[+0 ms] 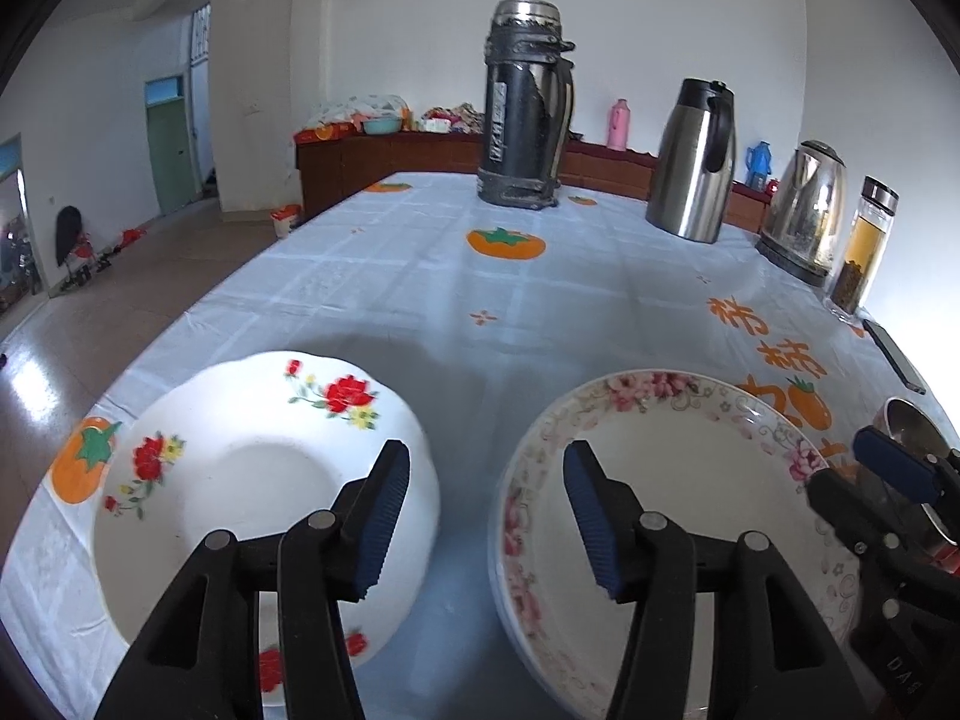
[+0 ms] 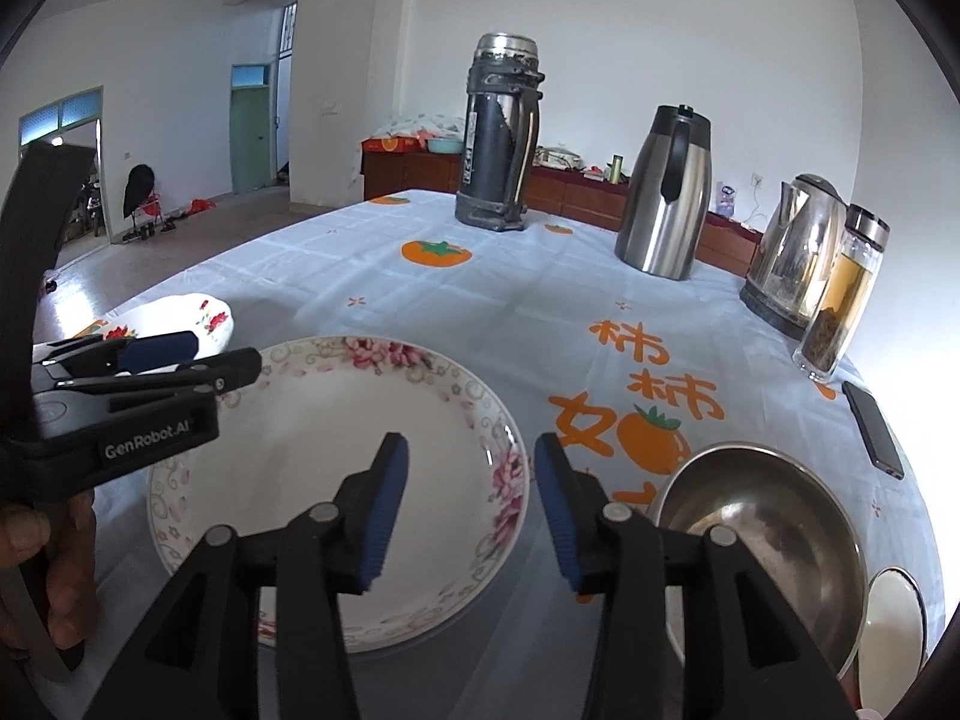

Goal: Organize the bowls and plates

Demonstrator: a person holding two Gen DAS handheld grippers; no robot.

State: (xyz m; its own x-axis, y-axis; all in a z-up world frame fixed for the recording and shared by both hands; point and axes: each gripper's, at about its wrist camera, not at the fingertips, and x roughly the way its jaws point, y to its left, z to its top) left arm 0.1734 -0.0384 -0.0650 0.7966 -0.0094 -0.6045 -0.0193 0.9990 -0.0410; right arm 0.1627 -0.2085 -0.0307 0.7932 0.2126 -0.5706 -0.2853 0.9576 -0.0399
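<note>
A white plate with red flowers [image 1: 240, 474] lies at the near left of the table; it also shows in the right wrist view [image 2: 198, 315]. A pink-flower-rimmed plate [image 1: 690, 492] lies to its right, and shows in the right wrist view [image 2: 336, 480]. A steel bowl [image 2: 762, 534] sits right of that plate, with a white dish [image 2: 894, 618] at the near right edge. My left gripper [image 1: 486, 516] is open and empty, hovering over the gap between the two plates. My right gripper [image 2: 471, 516] is open and empty above the pink plate's right rim.
A black thermos [image 1: 525, 108], a steel jug [image 1: 696, 162], a kettle [image 1: 807, 210] and a tea bottle [image 1: 864, 246] stand along the back and right of the table. A phone [image 2: 873, 429] lies near the right edge. The table's left edge drops to the floor.
</note>
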